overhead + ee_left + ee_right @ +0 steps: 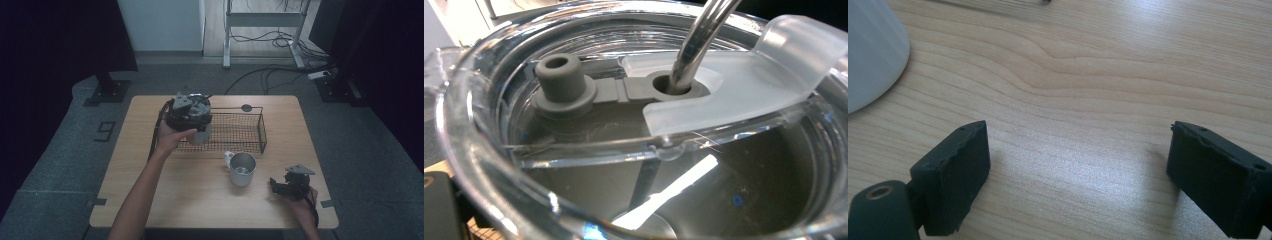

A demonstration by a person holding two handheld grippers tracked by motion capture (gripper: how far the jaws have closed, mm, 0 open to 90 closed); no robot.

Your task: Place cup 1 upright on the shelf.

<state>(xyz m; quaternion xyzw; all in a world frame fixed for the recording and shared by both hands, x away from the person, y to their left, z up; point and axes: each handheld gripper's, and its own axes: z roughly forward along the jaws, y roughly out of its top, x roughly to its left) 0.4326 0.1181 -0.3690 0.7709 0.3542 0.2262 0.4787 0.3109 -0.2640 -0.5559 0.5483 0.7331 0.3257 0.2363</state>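
Observation:
My left gripper (191,120) hangs over the left end of the black wire basket (260,126), shut on a tumbler (201,134) with a pale body. The left gripper view looks straight down on the tumbler's clear lid (574,150). A metal straw (696,45) passes through a grey seal in the lid, beside a grey plug (559,82) and a frosted flap (744,85). My right gripper (278,185) rests low on the wooden table (190,200) at the front right. Its jaws stand open over bare wood (1078,165). A metal mug (242,169) stands just to its left.
The mug's pale side (868,50) shows at the top left of the right gripper view. The basket lies along the table's far middle. A dark round spot (246,107) sits behind it. Cables and a desk frame lie on the floor beyond the table.

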